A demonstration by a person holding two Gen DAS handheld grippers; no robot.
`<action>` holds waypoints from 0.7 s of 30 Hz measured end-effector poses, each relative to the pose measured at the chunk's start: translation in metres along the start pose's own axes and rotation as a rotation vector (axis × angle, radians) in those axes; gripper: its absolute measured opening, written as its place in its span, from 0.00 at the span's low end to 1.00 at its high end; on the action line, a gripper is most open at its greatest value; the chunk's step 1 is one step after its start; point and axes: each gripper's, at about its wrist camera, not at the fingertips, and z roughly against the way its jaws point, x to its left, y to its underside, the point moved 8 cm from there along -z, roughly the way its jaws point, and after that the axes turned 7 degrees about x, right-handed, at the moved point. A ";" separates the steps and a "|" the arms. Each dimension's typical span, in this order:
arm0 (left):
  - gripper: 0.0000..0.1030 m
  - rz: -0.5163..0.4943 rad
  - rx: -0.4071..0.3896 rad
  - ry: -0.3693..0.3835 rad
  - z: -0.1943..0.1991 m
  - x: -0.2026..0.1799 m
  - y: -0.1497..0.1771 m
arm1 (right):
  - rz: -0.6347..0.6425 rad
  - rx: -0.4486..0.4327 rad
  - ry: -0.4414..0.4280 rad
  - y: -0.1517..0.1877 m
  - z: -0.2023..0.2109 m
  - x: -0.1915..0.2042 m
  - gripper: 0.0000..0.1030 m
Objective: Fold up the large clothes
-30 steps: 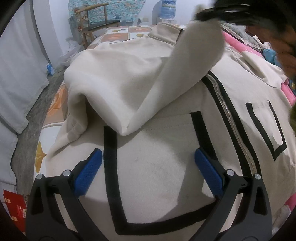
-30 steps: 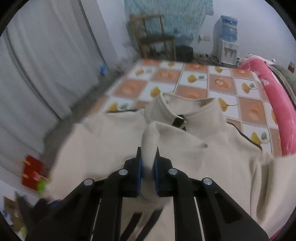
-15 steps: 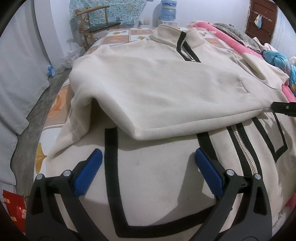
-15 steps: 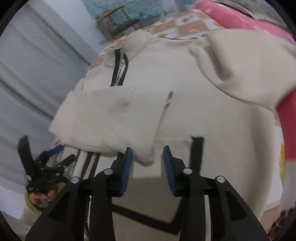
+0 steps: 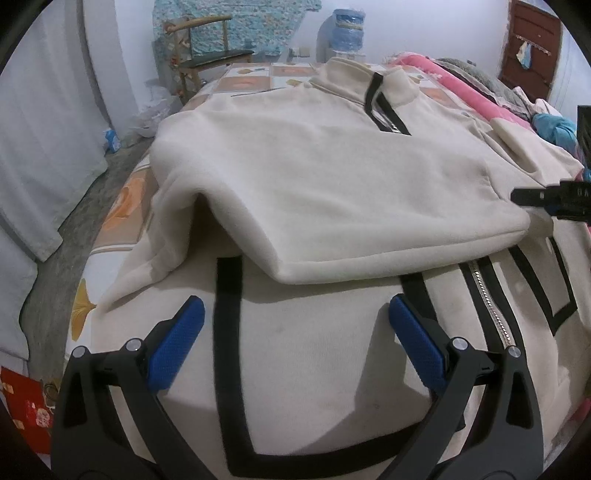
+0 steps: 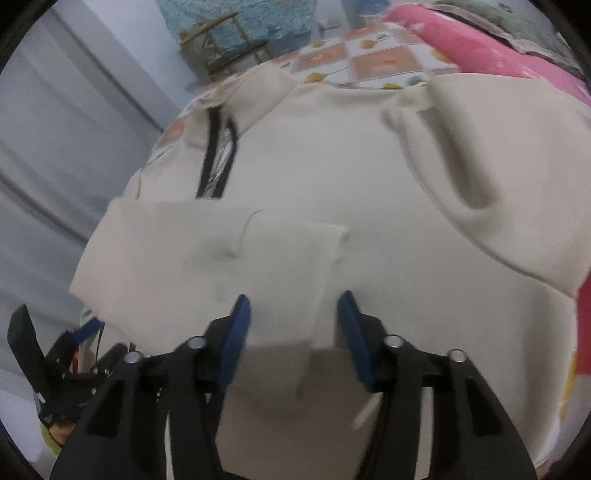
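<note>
A large cream zip jacket (image 5: 314,177) with black trim lies front up on the bed. One sleeve (image 5: 369,229) is folded across its chest, with the cuff end at the right. My left gripper (image 5: 295,325) is open and empty over the lower front, near a black pocket outline (image 5: 227,295). My right gripper (image 6: 291,325) is open, with the sleeve's cuff (image 6: 295,258) lying loose between and just beyond its fingers. The other sleeve (image 6: 498,177) lies spread at the right. The right gripper's tip also shows at the right edge of the left wrist view (image 5: 546,195).
The bed sheet (image 5: 122,206) has an orange and white check. A pink quilt (image 6: 480,40) and piled clothes (image 5: 554,125) lie along the far right. A wooden chair (image 5: 207,55) and water dispenser (image 5: 347,33) stand behind. White curtains (image 5: 40,140) hang at the left.
My right gripper carried the sleeve across the chest, laid it flat and opened, letting it go. The left gripper stayed open and still.
</note>
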 end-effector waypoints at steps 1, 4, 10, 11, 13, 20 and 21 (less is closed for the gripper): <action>0.94 0.022 -0.005 -0.007 0.001 0.004 0.000 | 0.018 -0.008 0.027 0.000 -0.001 0.002 0.43; 0.94 0.080 -0.026 0.010 0.004 0.014 -0.002 | 0.053 0.001 0.102 0.002 -0.001 0.004 0.35; 0.93 0.096 -0.058 0.065 0.007 0.017 -0.002 | 0.062 0.050 0.135 0.001 -0.004 0.011 0.08; 0.93 0.090 -0.060 0.073 0.007 0.016 -0.003 | 0.060 0.054 0.143 -0.002 -0.004 0.014 0.08; 0.85 0.080 -0.065 0.080 0.008 0.016 -0.005 | 0.065 0.036 0.143 -0.010 0.007 0.022 0.07; 0.51 0.183 -0.130 0.160 0.033 0.042 -0.003 | 0.181 -0.062 0.011 -0.067 0.058 0.112 0.07; 0.51 0.198 -0.160 0.169 0.042 0.046 -0.002 | 0.203 -0.065 -0.008 -0.072 0.060 0.126 0.07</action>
